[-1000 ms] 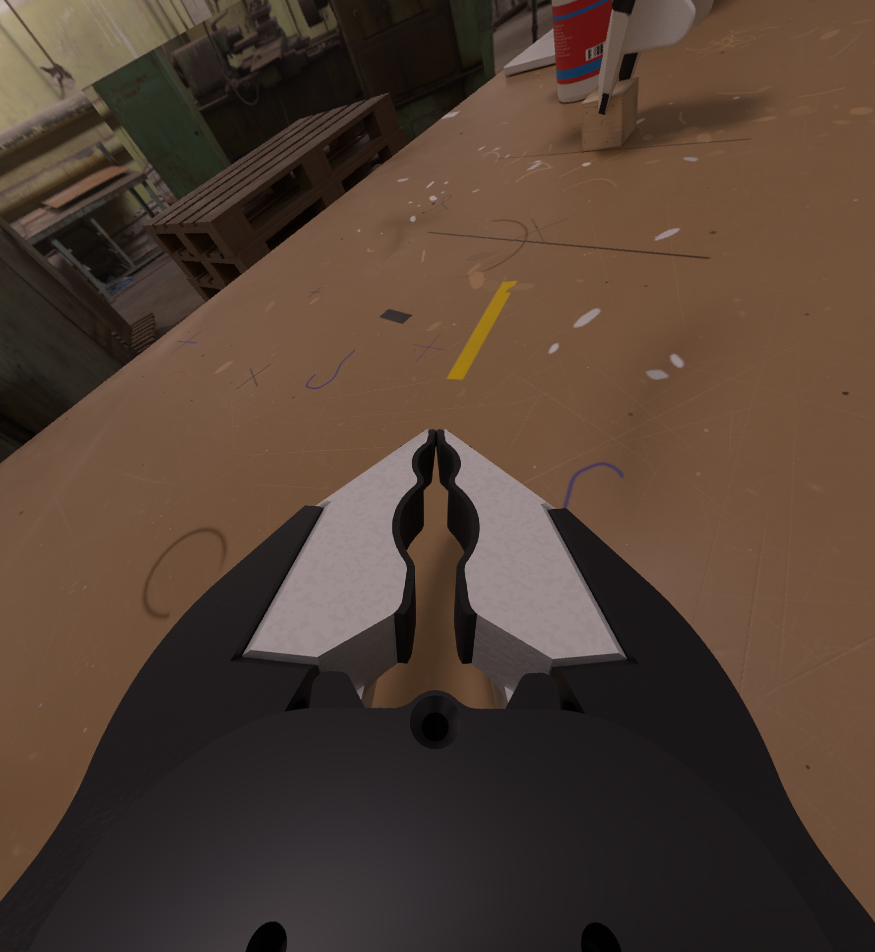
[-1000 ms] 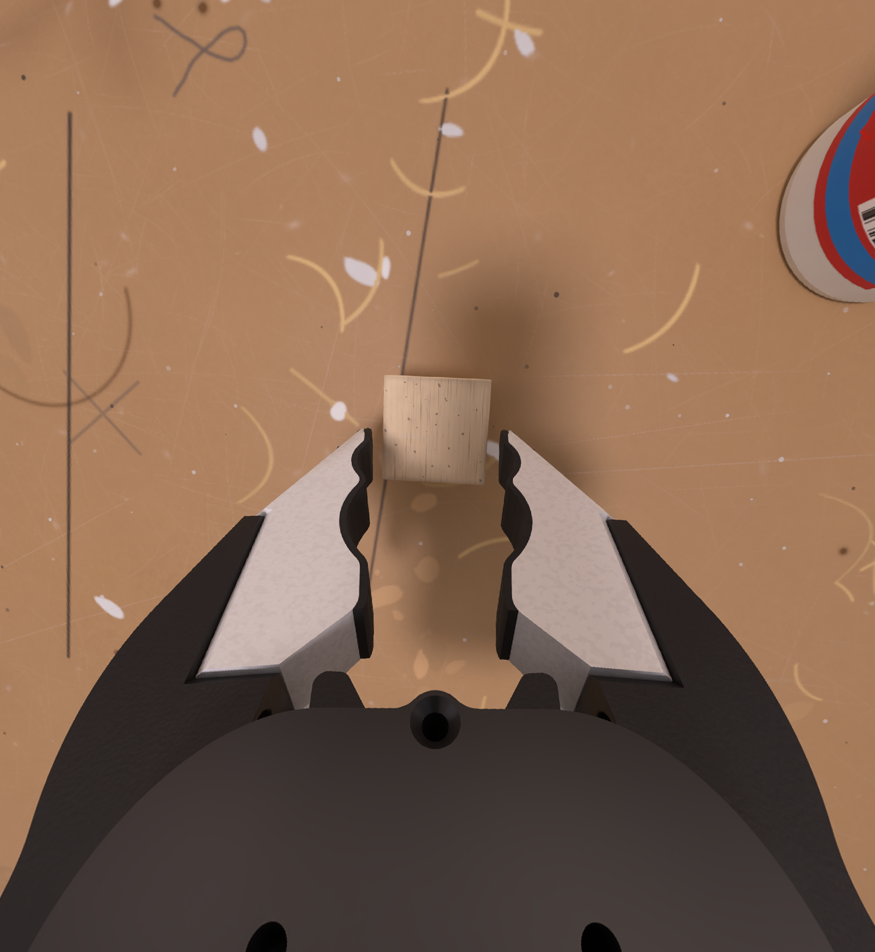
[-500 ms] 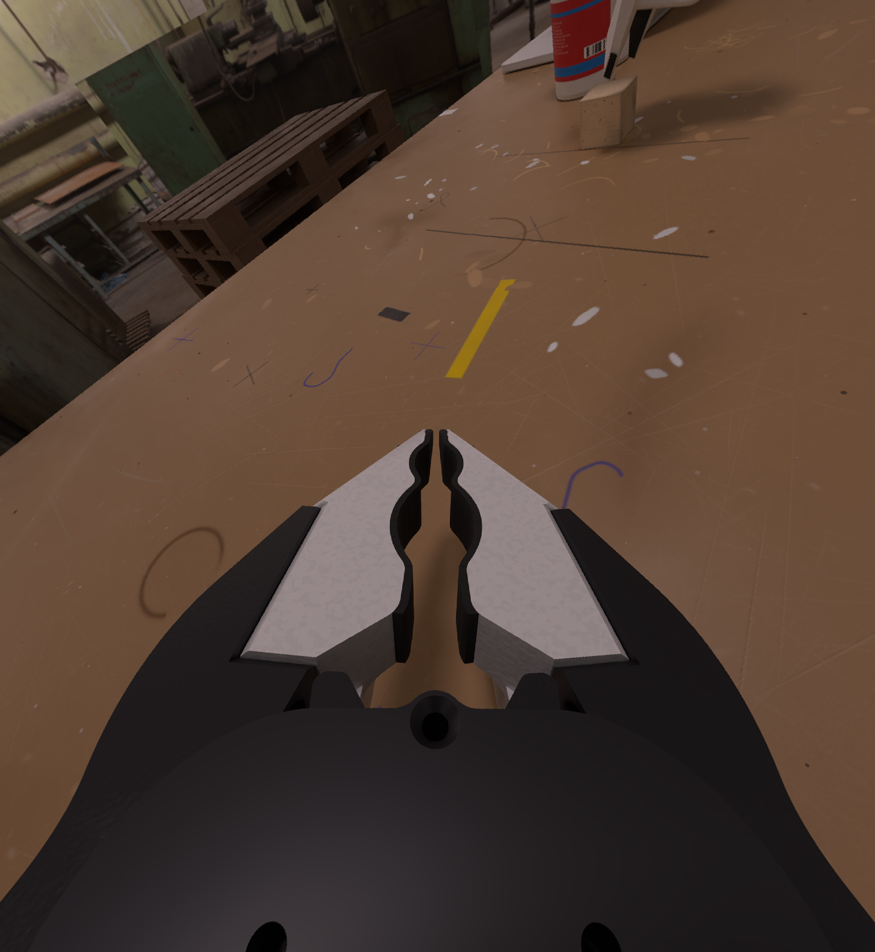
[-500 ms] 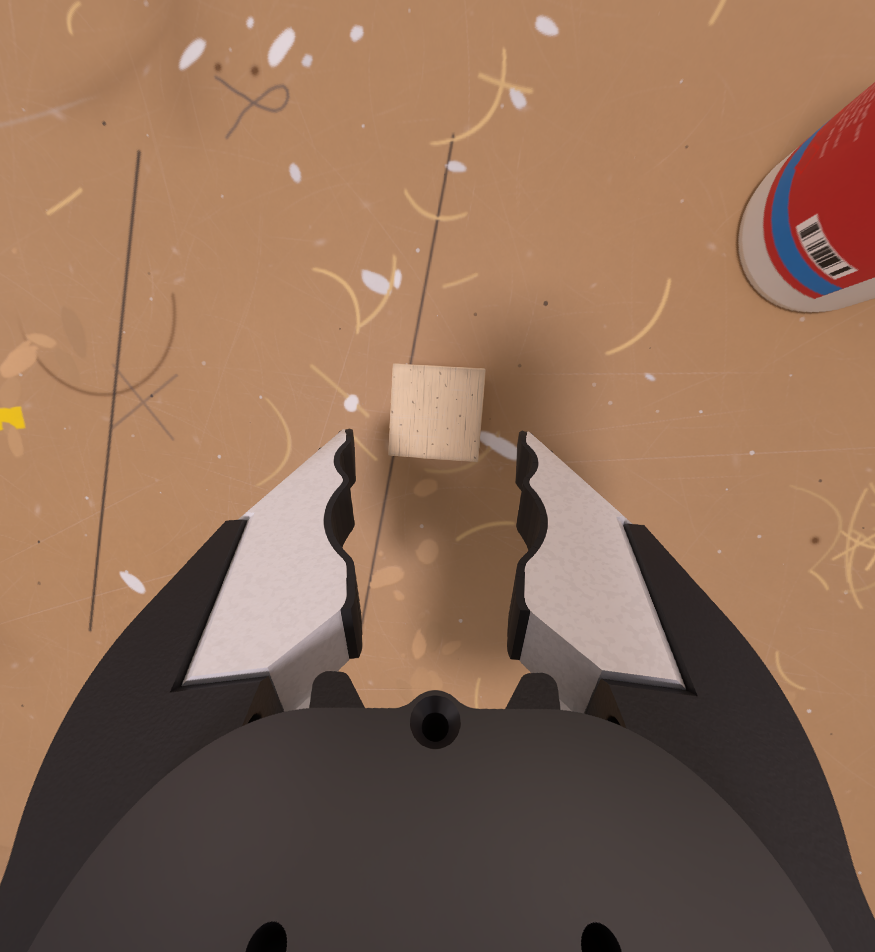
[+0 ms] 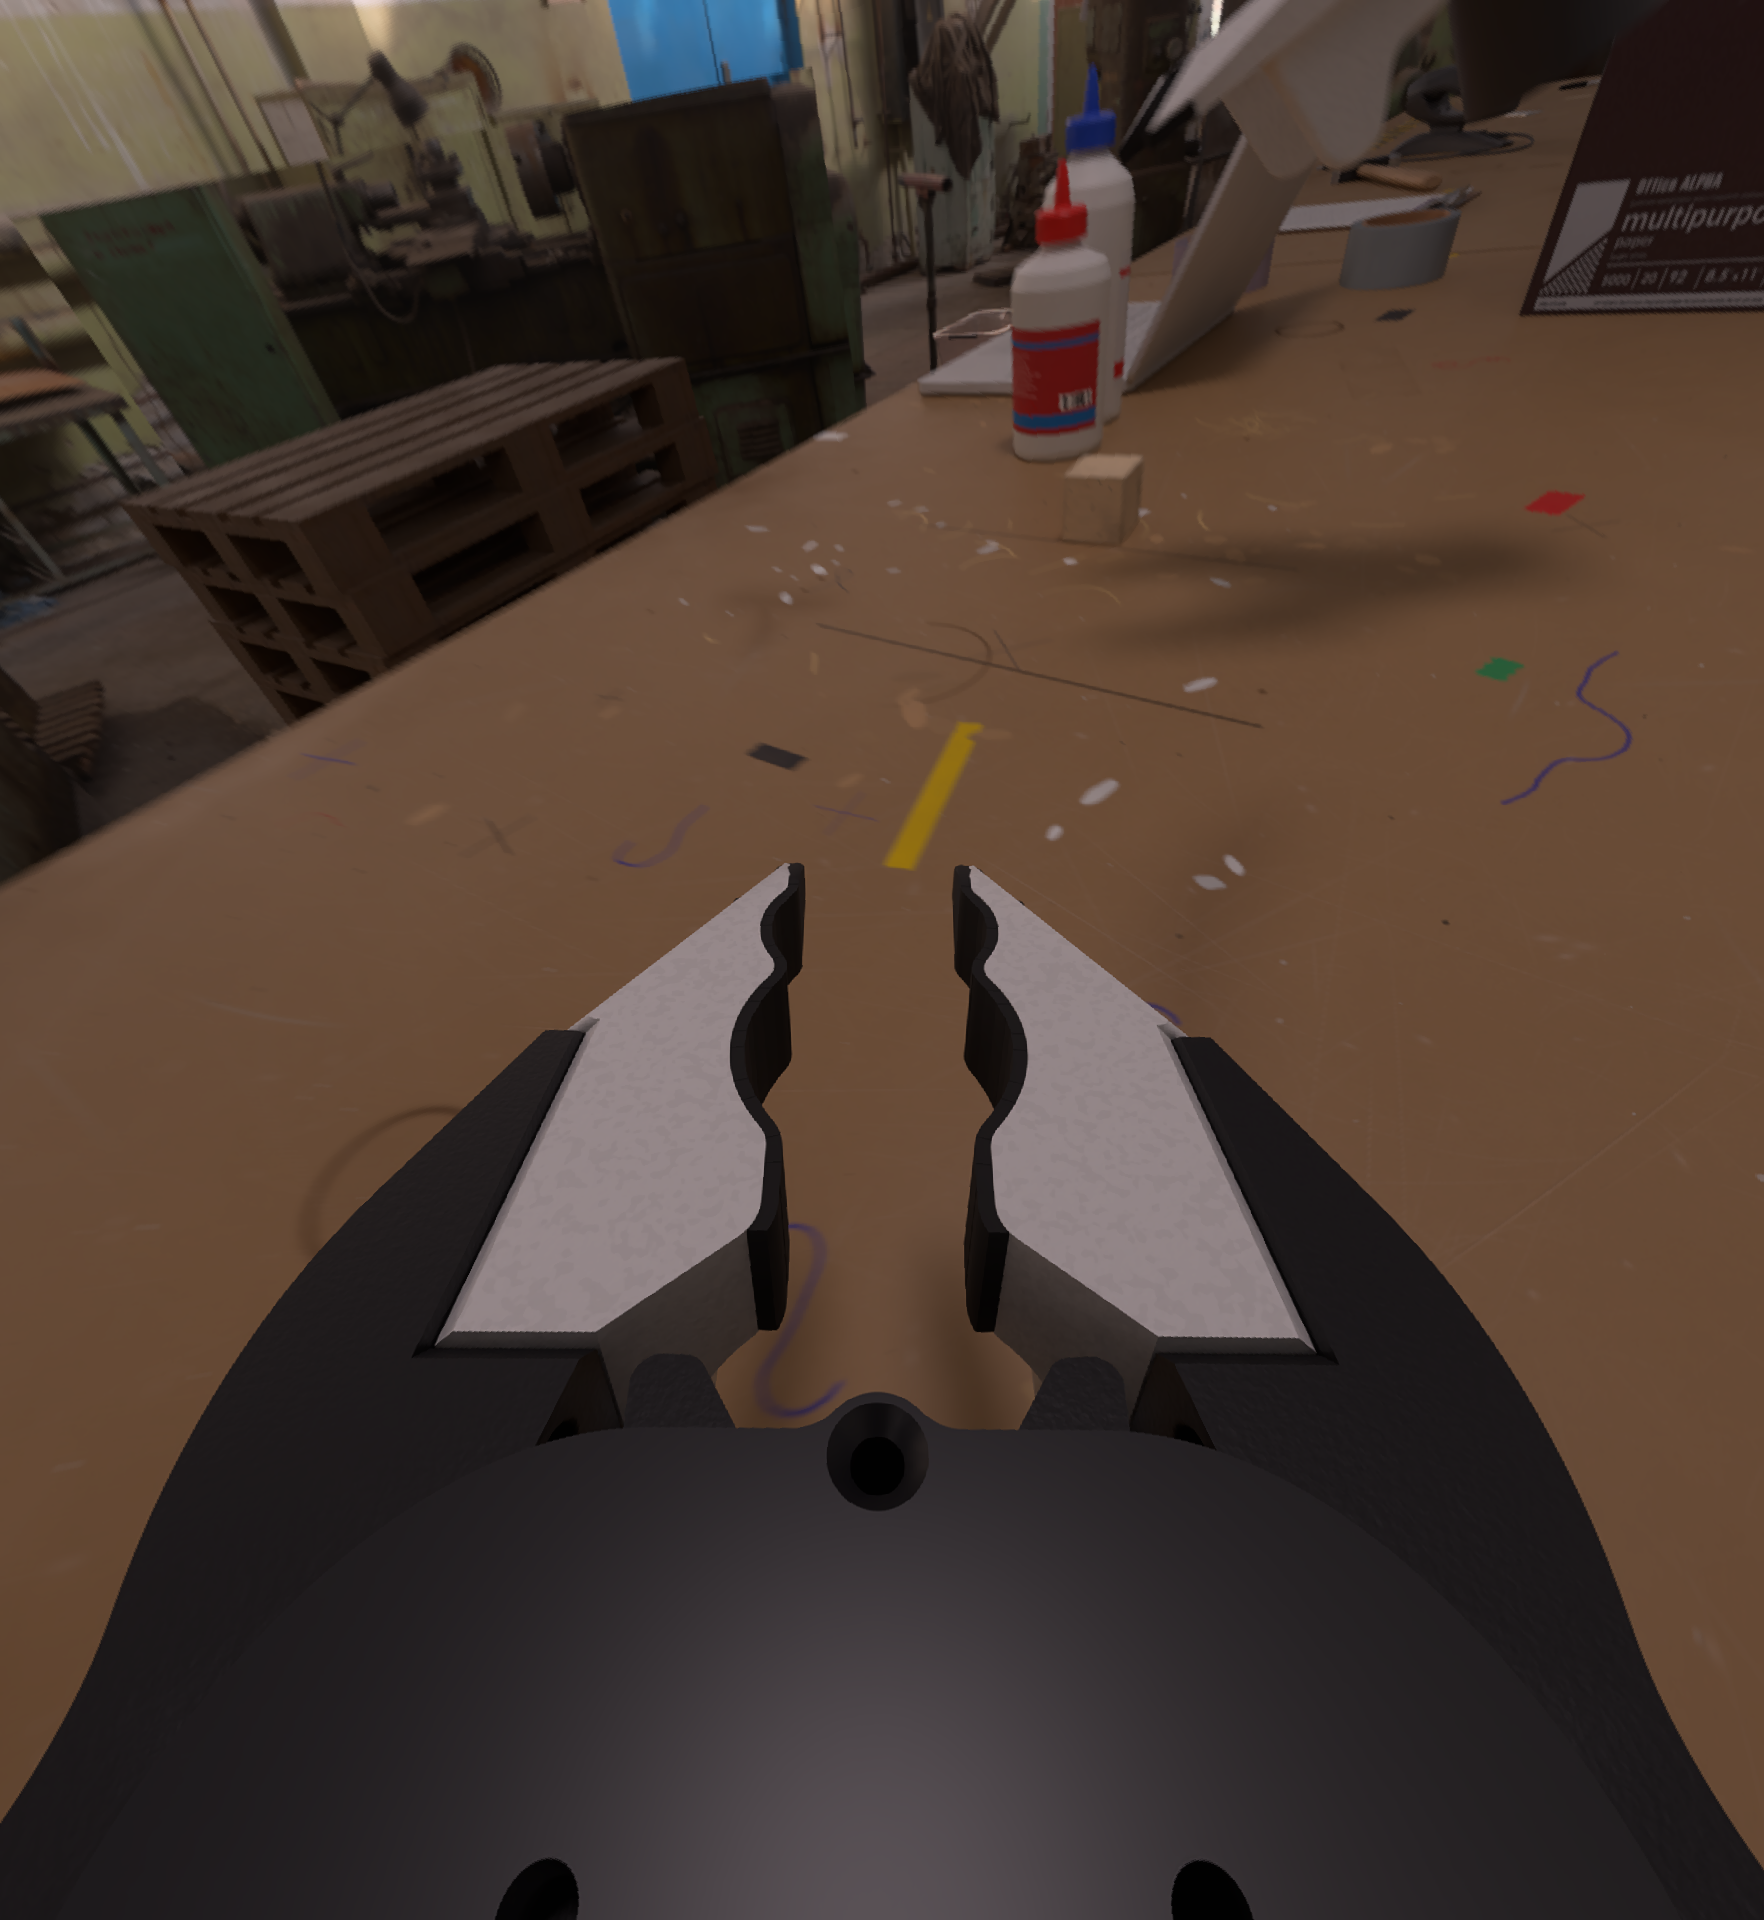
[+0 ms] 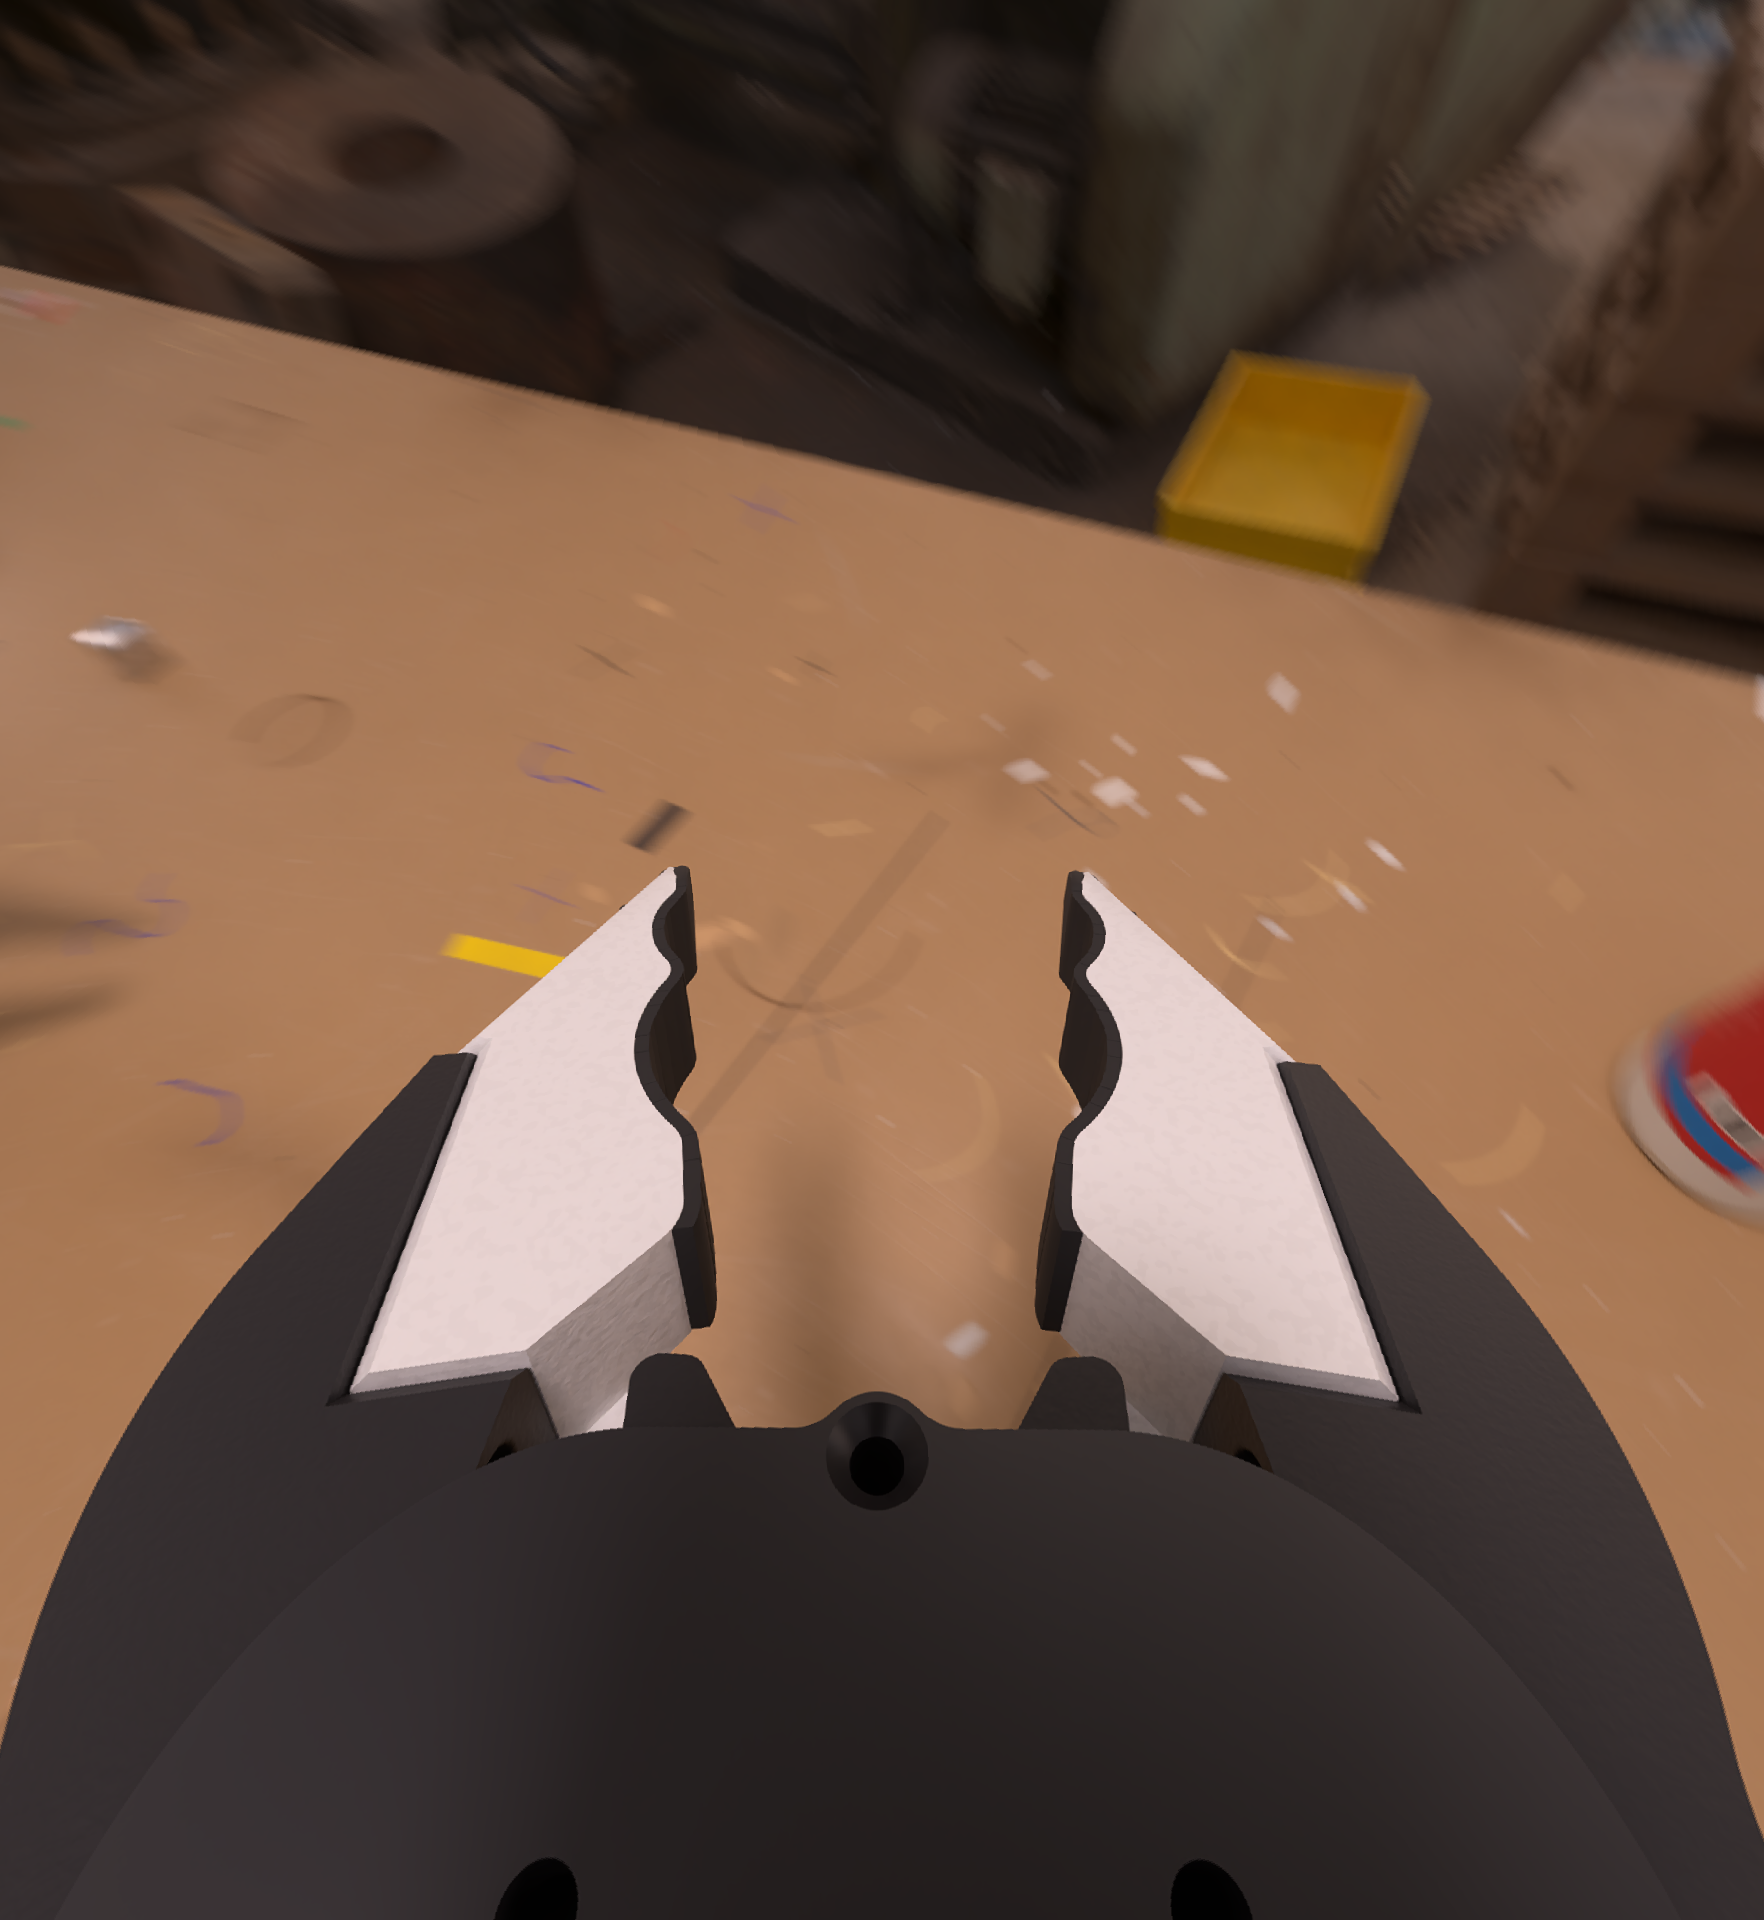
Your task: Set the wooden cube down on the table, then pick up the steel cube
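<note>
The wooden cube (image 5: 1099, 501) stands alone on the brown table (image 5: 1377, 987), far ahead in the left wrist view, just in front of a glue bottle. My left gripper (image 5: 878, 878) is open and empty, low over the table. My right gripper (image 6: 878, 878) is open wide and empty; the left wrist view shows it (image 5: 1273, 114) raised above and behind the cube. The right wrist view is blurred. A small shiny grey block (image 6: 114, 636), possibly the steel cube, lies far left on the table there. The wooden cube is out of the right wrist view.
Two white glue bottles (image 5: 1057, 343) stand behind the cube; one shows at the right in the right wrist view (image 6: 1751, 1091). A dark paper box (image 5: 1688, 208) and a tape roll (image 5: 1397, 244) sit at the back right. A yellow bin (image 6: 1283, 468) lies beyond the table edge.
My right gripper has lifted away from the wooden cube, which stays on the table, and has swung up to face across the table. My left gripper has opened and tilted upward.
</note>
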Tool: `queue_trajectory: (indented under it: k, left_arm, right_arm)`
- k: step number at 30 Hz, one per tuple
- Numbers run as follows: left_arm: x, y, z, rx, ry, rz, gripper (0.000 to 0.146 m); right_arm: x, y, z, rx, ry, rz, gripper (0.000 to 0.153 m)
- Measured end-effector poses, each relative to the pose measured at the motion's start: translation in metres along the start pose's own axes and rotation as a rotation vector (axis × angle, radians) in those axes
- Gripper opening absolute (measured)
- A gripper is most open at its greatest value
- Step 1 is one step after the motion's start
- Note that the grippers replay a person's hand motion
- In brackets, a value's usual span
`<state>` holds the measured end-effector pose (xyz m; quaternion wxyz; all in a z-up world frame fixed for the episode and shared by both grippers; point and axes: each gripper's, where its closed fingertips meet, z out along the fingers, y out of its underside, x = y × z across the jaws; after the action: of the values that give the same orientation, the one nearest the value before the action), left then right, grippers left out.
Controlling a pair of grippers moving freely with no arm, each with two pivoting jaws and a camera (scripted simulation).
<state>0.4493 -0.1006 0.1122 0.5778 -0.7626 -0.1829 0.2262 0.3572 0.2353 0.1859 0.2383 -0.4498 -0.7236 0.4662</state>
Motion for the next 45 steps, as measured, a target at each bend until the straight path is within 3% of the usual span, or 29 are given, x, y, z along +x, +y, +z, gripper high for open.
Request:
queue_trajectory:
  k: [5, 10, 12, 16, 23, 25, 29, 33, 38, 42, 45]
  left_arm:
    - [-0.059, -0.036, -0.043, -0.098, -0.024, 0.158, 0.031]
    - [-0.129, 0.011, -0.061, -0.577, 0.057, 0.459, 0.042]
    - [-0.152, 0.041, -0.068, -0.748, 0.118, 0.526, 0.048]
    - [-0.187, 0.091, -0.074, -1.000, 0.180, 0.509, 0.048]
    - [-0.231, 0.149, -0.090, -1.376, 0.170, 0.627, 0.047]
    - [-0.233, 0.151, -0.090, -1.407, 0.185, 0.640, 0.036]
    - [-0.230, 0.147, -0.083, -1.365, 0.203, 0.635, 0.027]
    - [-0.222, 0.120, -0.065, -1.173, 0.144, 0.645, 0.027]
    - [-0.192, 0.039, -0.036, -0.681, -0.026, 0.682, 0.027]
    - [-0.115, -0.040, -0.021, -0.175, -0.037, 0.656, 0.027]
    - [-0.046, -0.077, -0.014, 0.078, 0.005, 0.672, 0.027]
  right_arm:
    - [-0.113, -0.024, -0.002, 0.209, -0.308, -0.141, 0.071]
    - [-0.174, -0.010, 0.026, 0.253, -0.469, -0.196, 0.071]
    - [-0.180, 0.000, 0.036, 0.246, -0.483, -0.194, 0.071]
    - [-0.175, 0.015, 0.040, 0.209, -0.524, -0.151, 0.070]
    - [-0.148, 0.020, 0.019, 0.213, -0.488, -0.121, 0.070]
    - [-0.143, 0.020, 0.013, 0.220, -0.478, -0.116, 0.070]
    - [-0.138, 0.019, 0.006, 0.229, -0.480, -0.101, 0.069]
    - [-0.146, 0.025, 0.007, 0.201, -0.535, -0.080, 0.068]
    - [-0.170, 0.028, 0.005, 0.186, -0.633, -0.052, 0.067]
    - [-0.209, 0.026, -0.001, 0.178, -0.809, 0.004, 0.069]
    - [-0.237, 0.023, -0.001, 0.176, -0.893, 0.033, 0.072]
